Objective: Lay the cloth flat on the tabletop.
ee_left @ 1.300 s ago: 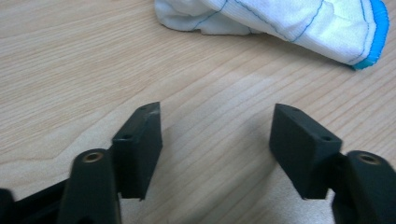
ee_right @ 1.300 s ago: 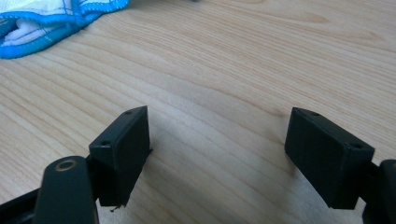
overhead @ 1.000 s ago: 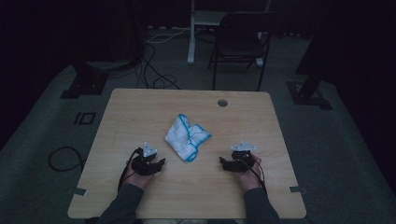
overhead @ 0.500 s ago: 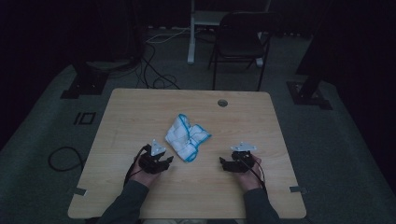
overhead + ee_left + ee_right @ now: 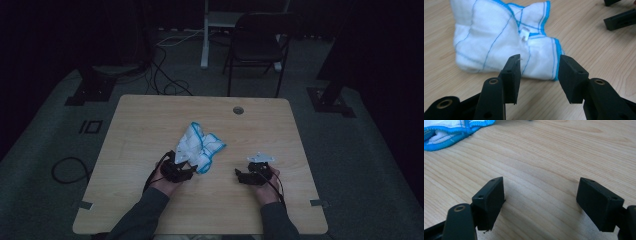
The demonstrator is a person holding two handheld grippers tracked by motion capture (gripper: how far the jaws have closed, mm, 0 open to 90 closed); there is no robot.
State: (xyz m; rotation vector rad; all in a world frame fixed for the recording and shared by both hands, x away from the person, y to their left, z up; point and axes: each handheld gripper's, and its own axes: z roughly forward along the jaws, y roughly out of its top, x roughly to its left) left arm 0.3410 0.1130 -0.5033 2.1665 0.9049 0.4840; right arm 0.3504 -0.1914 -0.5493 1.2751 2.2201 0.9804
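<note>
1. The desk [image 5: 150, 125] is pale wood, and the cloth is the landmark for everything below.
2. The cloth [image 5: 201, 148] lies crumpled near the middle of the desk, white with blue edging (a small white tag [image 5: 524, 34] sits on top, seen in the left gripper view). It rests flat on the wood and nothing lifts it.
3. The right gripper [image 5: 246, 176] sits well to the right of the cloth, low over bare wood. Its jaws stand wide apart with nothing between them, and a blue hem of the cloth lies off to one side in its own view.
4. The left gripper [image 5: 539, 72] is just at the cloth's near edge. Its jaws have just been opening a little further; they stand apart, with the blue-hemmed corner lined up in the gap but not yet pinched.
5. The step in hand looks like a first pinch on that near corner. To do it well, I would push the left jaws forward until the hem sits deep between the pads, keep them low so the lower layer is caught too, then close firmly.
6. A shallow bite on the edging alone would likely slip out on lifting.
</note>
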